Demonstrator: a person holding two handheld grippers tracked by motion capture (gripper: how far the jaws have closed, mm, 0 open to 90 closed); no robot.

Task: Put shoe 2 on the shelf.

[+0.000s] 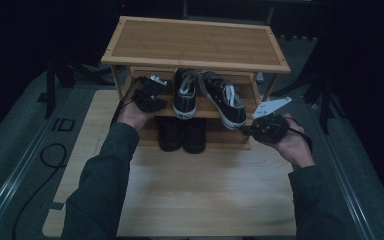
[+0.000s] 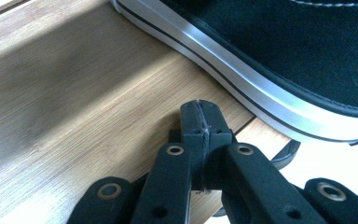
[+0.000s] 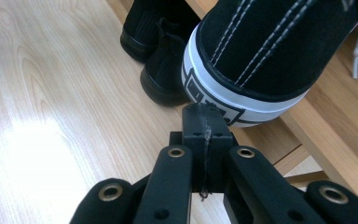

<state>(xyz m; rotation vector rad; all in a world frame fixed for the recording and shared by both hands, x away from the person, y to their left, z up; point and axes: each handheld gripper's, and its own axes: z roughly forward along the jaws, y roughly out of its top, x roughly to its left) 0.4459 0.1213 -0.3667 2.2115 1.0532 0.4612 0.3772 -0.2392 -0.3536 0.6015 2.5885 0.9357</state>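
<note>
A pair of black sneakers with white soles sits on the middle shelf of a bamboo shoe rack (image 1: 195, 46): the left sneaker (image 1: 185, 93) straight, the right sneaker (image 1: 225, 98) angled with its heel over the shelf's front edge. My left gripper (image 1: 152, 92) is shut and empty, just left of the left sneaker; its sole (image 2: 242, 70) passes close above the jaws (image 2: 200, 116). My right gripper (image 1: 252, 127) is shut and empty, right at the right sneaker's heel (image 3: 242, 88), tips (image 3: 205, 119) nearly touching it.
A pair of black ankle boots (image 1: 181, 134) stands on the bottom shelf, also seen as the boots (image 3: 161, 51) beyond the heel. The rack stands on a light wooden board (image 1: 200, 190). Grey floor and a cable (image 1: 45, 160) lie at the left.
</note>
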